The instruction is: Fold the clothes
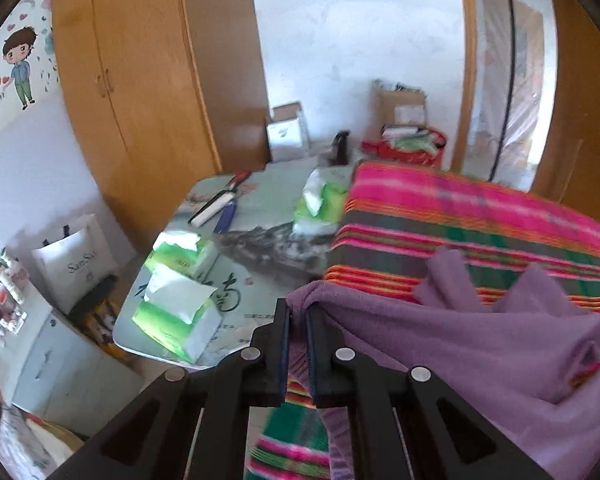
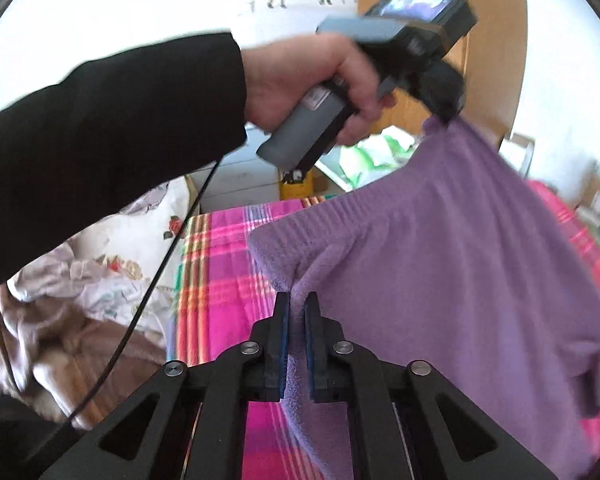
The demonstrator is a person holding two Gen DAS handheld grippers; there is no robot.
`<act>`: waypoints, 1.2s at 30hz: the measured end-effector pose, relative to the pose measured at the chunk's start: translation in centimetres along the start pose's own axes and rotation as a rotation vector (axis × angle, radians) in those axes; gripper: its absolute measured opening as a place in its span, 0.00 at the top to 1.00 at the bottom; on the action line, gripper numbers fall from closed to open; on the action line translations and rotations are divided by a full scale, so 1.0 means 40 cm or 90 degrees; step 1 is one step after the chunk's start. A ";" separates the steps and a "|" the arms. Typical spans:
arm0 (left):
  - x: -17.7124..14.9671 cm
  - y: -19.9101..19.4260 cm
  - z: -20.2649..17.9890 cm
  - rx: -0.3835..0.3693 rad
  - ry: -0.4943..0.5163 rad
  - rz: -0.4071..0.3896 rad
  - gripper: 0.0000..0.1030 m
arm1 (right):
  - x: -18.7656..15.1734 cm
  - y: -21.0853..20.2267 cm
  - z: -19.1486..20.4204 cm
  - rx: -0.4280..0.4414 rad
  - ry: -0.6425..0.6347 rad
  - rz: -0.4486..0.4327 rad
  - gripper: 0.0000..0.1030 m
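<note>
A purple fleece garment (image 2: 452, 264) hangs lifted above a bed with a pink, green and orange striped cover (image 1: 460, 216). My left gripper (image 1: 298, 312) is shut on one corner of the purple garment (image 1: 480, 344), whose folds trail to the right over the cover. My right gripper (image 2: 298, 304) is shut on another edge of it. In the right wrist view a hand (image 2: 308, 80) in a black sleeve holds the left gripper (image 2: 446, 114) high, and the cloth stretches between the two grippers.
A small table (image 1: 256, 200) beside the bed carries several green-and-white tissue packs (image 1: 180, 320) and a brush. A wooden wardrobe (image 1: 140, 68) stands behind it. Crumpled floral bedding (image 2: 100, 272) lies left of the striped cover (image 2: 220, 272). A cable (image 2: 156, 272) hangs from the hand.
</note>
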State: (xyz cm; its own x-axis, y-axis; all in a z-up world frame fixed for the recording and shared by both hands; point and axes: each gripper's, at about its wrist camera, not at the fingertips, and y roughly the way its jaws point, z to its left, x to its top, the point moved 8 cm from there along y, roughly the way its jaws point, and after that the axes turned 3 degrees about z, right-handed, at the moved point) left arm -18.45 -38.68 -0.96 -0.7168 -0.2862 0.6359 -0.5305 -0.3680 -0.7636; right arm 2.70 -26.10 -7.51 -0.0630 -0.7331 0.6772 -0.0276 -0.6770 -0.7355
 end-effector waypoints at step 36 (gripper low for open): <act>-0.500 -0.278 -0.233 -0.241 -0.072 -0.003 0.86 | -0.299 -0.235 -0.718 -0.258 0.476 0.028 0.56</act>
State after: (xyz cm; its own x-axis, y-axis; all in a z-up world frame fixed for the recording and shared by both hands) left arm -2.43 -20.62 -6.25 -0.6704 -0.3893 0.6316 -0.6782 -0.0238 -0.7345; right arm -24.95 -9.10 -9.35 -0.7107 -0.4261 0.5598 -0.3557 -0.4688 -0.8085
